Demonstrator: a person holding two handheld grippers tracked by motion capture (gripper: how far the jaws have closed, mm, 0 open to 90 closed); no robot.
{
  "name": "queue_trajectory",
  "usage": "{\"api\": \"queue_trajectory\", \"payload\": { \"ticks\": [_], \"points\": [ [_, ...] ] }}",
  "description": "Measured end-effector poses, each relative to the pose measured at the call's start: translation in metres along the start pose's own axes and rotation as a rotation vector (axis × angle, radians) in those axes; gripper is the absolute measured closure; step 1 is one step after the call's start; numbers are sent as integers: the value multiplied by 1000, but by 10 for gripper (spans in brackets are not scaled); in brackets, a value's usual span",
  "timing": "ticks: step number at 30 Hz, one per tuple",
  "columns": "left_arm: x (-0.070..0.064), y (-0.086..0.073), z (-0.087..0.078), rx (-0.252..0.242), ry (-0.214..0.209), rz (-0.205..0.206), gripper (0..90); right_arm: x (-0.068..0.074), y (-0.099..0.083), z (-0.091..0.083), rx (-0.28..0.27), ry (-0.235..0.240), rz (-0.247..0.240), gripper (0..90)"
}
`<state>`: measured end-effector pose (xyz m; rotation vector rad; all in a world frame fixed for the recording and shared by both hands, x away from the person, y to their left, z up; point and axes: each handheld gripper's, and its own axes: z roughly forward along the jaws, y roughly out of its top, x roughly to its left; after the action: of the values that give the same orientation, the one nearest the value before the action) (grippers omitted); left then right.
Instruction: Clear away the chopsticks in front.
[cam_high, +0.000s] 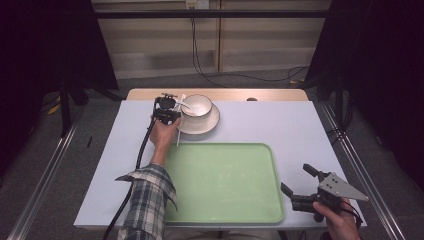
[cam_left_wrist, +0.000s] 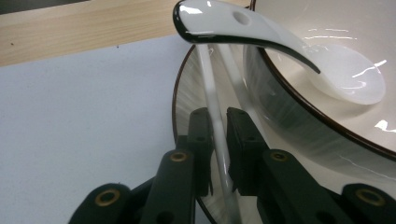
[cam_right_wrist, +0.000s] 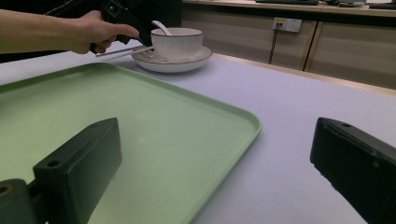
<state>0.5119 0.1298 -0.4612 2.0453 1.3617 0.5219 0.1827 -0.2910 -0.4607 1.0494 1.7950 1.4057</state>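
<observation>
Chopsticks (cam_left_wrist: 218, 140) pinched between closed jaws of left gripper (cam_high: 167, 111), long axis running from plate (cam_high: 212, 123) rim back toward tray (cam_high: 225, 182). Spoon (cam_left_wrist: 280, 46) rests in bowl (cam_high: 197, 105). Right gripper (cam_high: 300, 187) wide open, empty, well apart beside tray.

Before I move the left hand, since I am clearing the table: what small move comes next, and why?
Probably lift the chopsticks clear of the plate. The left gripper is shut on them beside the bowl, under the spoon, and the green tray is bare.
</observation>
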Motion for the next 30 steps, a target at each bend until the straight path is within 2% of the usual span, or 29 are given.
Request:
{"api": "queue_trajectory", "payload": {
  "ticks": [2, 7, 8, 10, 12, 19, 23, 26, 28, 29, 30],
  "points": [
    [0, 0, 0, -2, -1, -22, 820, 0, 0, 0, 0, 0, 1, 17],
    [1, 0, 0, 1, -4, -36, 827, 0, 0, 0, 1, 1, 2, 18],
    [1, 0, -1, -1, -7, -50, 830, 0, 0, 0, 3, 1, 3, 17],
    [3, 1, -2, 9, -8, -48, 849, 0, 0, 0, 2, -1, 6, 17],
    [4, 1, -3, 5, -16, -71, 850, 0, 0, 0, 0, -2, 5, 17],
    [5, 1, -5, 8, -39, -82, 852, 0, 0, 0, 2, -2, 7, 17],
    [6, 2, -9, -9, -32, -85, 852, 0, 0, 0, 2, -1, 7, 17],
    [9, 3, -13, -17, -25, -110, 852, 0, 0, 0, 1, -1, 6, 17],
    [11, 2, -16, -15, -6, -111, 853, 0, 0, 0, 0, -1, 5, 17],
    [14, 2, -17, -13, -13, -111, 852, 0, 0, 0, 0, -1, 6, 17],
    [15, 1, -18, -23, -19, -129, 852, 0, 0, 0, 0, -1, 7, 17]
  ]
}}
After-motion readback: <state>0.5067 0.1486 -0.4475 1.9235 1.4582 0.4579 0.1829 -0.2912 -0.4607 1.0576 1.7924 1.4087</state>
